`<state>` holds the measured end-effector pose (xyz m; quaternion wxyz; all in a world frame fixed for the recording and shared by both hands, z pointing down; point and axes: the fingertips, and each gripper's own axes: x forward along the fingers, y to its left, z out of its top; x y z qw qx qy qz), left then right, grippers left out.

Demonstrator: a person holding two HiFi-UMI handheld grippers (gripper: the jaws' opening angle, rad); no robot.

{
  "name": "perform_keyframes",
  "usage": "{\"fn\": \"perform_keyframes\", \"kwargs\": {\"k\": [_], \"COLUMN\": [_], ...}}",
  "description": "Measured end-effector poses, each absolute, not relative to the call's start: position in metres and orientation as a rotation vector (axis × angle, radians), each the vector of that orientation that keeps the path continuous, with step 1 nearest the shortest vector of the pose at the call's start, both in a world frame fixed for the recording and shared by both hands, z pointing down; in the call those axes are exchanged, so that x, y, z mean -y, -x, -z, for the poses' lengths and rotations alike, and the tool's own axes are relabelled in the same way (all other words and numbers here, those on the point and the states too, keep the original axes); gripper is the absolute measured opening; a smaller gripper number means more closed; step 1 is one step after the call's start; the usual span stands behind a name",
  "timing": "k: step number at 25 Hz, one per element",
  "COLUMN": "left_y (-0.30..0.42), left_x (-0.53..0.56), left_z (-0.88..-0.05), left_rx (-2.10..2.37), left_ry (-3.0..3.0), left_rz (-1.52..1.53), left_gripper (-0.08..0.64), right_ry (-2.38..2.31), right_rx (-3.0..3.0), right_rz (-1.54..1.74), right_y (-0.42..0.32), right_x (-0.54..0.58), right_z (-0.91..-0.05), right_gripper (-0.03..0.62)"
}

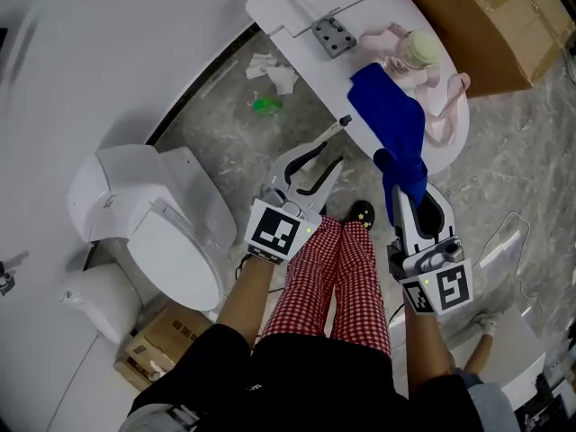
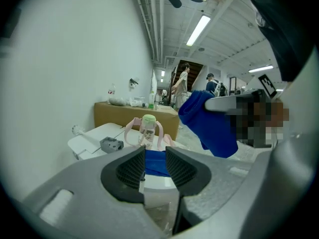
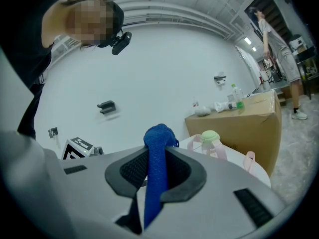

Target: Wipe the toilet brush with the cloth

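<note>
A blue cloth (image 1: pixel 396 124) hangs from my right gripper (image 1: pixel 407 187), which is shut on it; the pads pinch its bunched top (image 3: pixel 158 148). The cloth's far end lies over the white table's edge (image 1: pixel 297 12). My left gripper (image 1: pixel 319 156) stands left of it above the floor, its jaws apart. A thin white rod with a dark end (image 1: pixel 328 133) reaches from those jaws toward the table. In the left gripper view a thin white stick (image 2: pixel 143 176) shows low beside one pad, with blue cloth (image 2: pixel 157 163) seen through the gap. No brush head is in view.
A white toilet (image 1: pixel 162 232) stands at the left by the wall. On the table are a pink-strapped bottle with a green cap (image 1: pixel 418 50) and a grey metal block (image 1: pixel 334 36). A cardboard box (image 1: pixel 486 25) is behind it. Tissue and a green scrap (image 1: pixel 265 106) lie on the floor.
</note>
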<state>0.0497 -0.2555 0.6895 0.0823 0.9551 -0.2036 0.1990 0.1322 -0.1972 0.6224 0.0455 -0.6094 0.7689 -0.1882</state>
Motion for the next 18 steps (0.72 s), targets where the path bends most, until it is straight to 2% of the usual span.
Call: {"fn": "perform_keyframes", "kwargs": {"k": [18], "left_y": [-0.062], "left_x": [0.269], "left_z": [-0.745], "left_rx": [0.610], "left_ry": [-2.853], "left_rz": [-0.655], "left_gripper": [0.119], "right_ry": [1.839], "right_rx": [-2.362], "right_rz": [0.605], "right_y": [-0.137], "right_x": [0.216], "right_z": [-0.666], "right_gripper": [0.064]}}
